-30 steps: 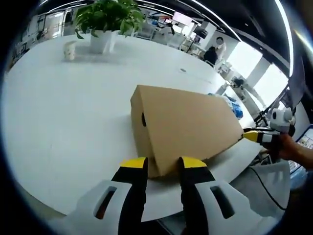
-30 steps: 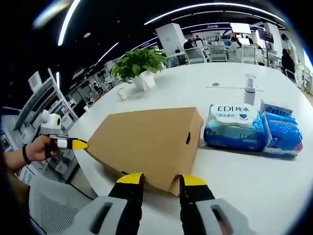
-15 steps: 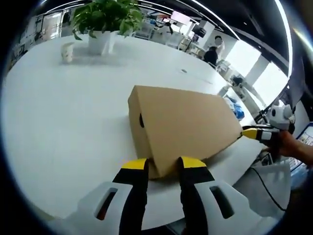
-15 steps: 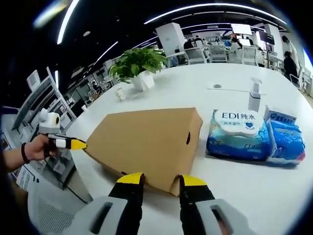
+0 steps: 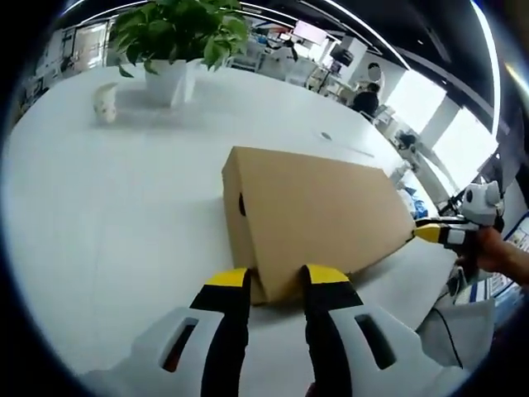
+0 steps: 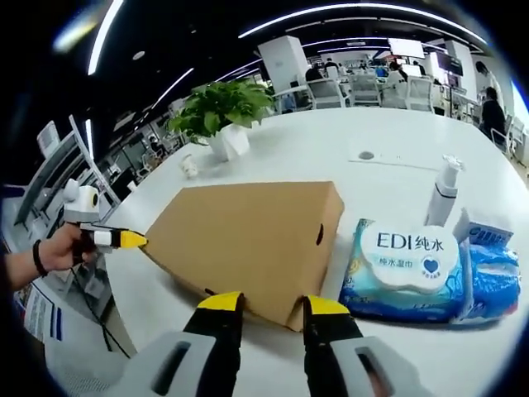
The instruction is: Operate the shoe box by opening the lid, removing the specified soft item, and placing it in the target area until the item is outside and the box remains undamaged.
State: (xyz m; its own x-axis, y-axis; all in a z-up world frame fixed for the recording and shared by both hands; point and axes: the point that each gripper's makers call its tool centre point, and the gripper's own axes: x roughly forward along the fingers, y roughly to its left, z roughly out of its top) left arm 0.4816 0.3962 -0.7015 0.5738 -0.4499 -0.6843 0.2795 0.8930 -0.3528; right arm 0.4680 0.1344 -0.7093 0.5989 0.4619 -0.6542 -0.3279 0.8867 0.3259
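Nothing on the box has budged; both cameras have just drifted. Left gripper view: left tool (image 5: 277, 277) pinches one corner of the shoe box (image 5: 314, 211), lid down, on the white surface (image 5: 107, 207). Right gripper view: right tool (image 6: 269, 303) pinches the opposite corner, wet wipes (image 6: 409, 269) beside; lift both together, gently.

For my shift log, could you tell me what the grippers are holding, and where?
Both hold the shoe box: the left gripper straddles one near corner, the right gripper the opposite near corner.
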